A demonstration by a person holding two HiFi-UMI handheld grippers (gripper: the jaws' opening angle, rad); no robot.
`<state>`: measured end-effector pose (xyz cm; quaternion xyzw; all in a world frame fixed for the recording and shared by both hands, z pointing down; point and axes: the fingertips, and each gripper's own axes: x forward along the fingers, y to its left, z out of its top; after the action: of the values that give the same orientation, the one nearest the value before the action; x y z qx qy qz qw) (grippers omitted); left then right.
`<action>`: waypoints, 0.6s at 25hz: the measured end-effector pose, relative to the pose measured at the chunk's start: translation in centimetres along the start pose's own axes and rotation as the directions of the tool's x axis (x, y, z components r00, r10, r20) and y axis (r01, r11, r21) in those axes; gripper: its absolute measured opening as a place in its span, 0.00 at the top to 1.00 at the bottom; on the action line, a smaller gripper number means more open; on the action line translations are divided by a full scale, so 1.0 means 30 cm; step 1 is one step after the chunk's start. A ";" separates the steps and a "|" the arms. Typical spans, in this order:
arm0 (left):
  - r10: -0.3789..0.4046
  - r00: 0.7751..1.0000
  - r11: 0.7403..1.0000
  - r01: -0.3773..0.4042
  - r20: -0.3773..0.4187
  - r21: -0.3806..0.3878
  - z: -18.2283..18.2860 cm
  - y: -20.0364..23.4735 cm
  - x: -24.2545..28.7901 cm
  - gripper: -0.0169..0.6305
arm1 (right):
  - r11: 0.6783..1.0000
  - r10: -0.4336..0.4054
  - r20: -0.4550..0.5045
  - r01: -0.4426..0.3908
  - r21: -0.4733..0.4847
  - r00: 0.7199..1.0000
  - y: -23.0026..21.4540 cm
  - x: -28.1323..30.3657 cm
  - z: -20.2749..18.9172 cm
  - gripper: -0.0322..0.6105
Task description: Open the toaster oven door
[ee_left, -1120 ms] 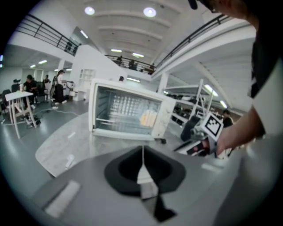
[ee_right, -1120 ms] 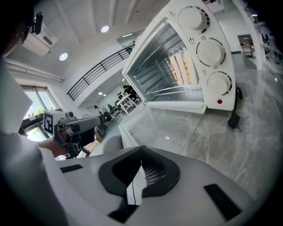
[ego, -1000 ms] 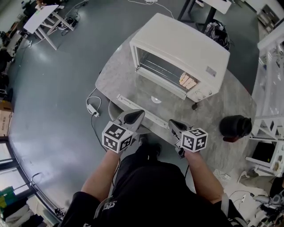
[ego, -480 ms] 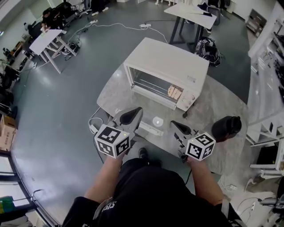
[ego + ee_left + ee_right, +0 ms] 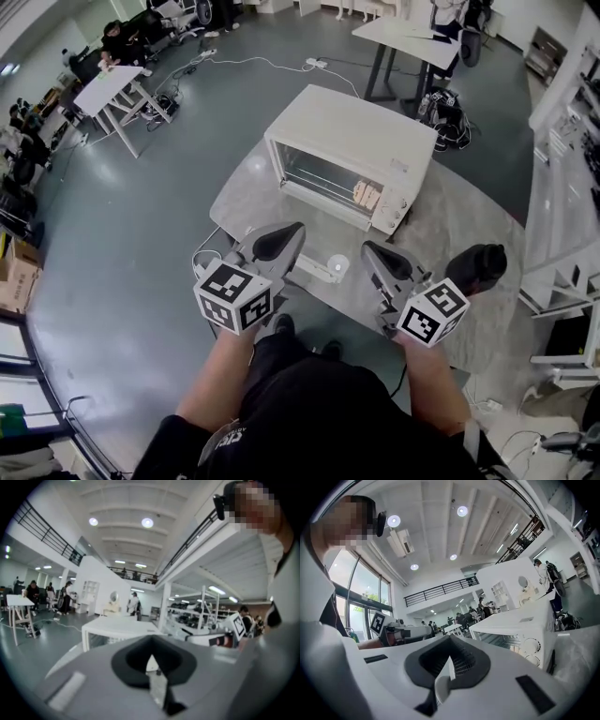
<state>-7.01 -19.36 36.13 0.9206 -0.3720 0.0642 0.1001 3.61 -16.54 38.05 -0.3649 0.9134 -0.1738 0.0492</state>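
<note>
Grey marbled round table [image 5: 452,214], seen from the head view. A white toaster oven [image 5: 352,141] stands on the table's far side. Its front is turned toward the person and a wire rack shows inside. The left gripper [image 5: 286,234] and right gripper [image 5: 373,253] hover side by side over the table's near edge, apart from the oven.

Left gripper view: the jaws are pressed together with nothing between them, and the oven sits beyond.

Right gripper view: the jaws are likewise together and empty, with the oven ahead to the right.
</note>
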 end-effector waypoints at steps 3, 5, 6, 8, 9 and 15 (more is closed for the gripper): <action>0.053 0.999 0.999 -0.053 0.011 -0.010 0.018 0.038 -0.014 0.96 | 1.000 -0.020 0.029 0.020 0.000 0.999 0.000 -0.045 0.045 0.96; 0.092 0.995 0.996 -0.091 0.038 -0.014 0.045 0.070 -0.020 0.96 | 1.000 -0.025 0.046 0.026 -0.016 0.999 0.003 -0.067 0.081 0.96; 0.107 0.993 0.994 -0.107 0.056 -0.013 0.061 0.083 -0.025 0.96 | 0.999 -0.026 0.055 0.028 -0.029 0.998 0.006 -0.074 0.100 0.96; 0.128 0.987 0.992 -0.127 0.095 -0.008 0.097 0.104 -0.039 0.96 | 0.998 -0.025 0.073 0.029 -0.058 0.997 0.014 -0.078 0.140 0.96; 0.133 0.985 0.991 -0.133 0.112 -0.007 0.114 0.114 -0.044 0.96 | 0.997 -0.024 0.083 0.030 -0.071 0.996 0.017 -0.077 0.162 0.96; 0.097 0.985 0.995 -0.100 0.143 0.010 0.183 0.154 -0.059 0.96 | 0.988 0.008 0.142 0.014 -0.152 0.990 0.086 -0.030 0.281 0.96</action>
<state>-11.26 -22.68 31.09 0.9041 -0.4226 0.0067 0.0621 4.42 -16.57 29.21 -0.3803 0.9176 -0.0771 0.0861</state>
